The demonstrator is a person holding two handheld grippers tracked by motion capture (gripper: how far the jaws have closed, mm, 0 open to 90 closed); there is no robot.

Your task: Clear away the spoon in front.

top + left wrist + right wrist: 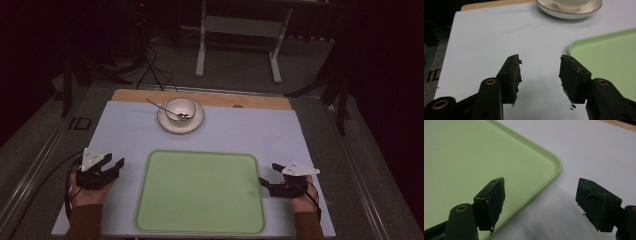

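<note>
A light green tray (200, 192) lies empty at the near middle of the white mat. Behind it a white bowl (180, 108) with a metal spoon (165, 108) in it stands on a white saucer (196, 121). My left gripper (114, 162) rests left of the tray, open, with bare mat between its pads (514, 75). My right gripper (269, 173) sits at the tray's right edge, open and holding nothing. In the right gripper view one pad (492, 197) hangs over the tray rim (554, 173). The saucer (571, 12) shows far ahead in the left gripper view.
The white mat (125, 135) covers a wooden tabletop (250, 100). A grey table frame (240, 30) and cables (155, 70) stand on the floor beyond. Bare mat lies between the tray and the saucer.
</note>
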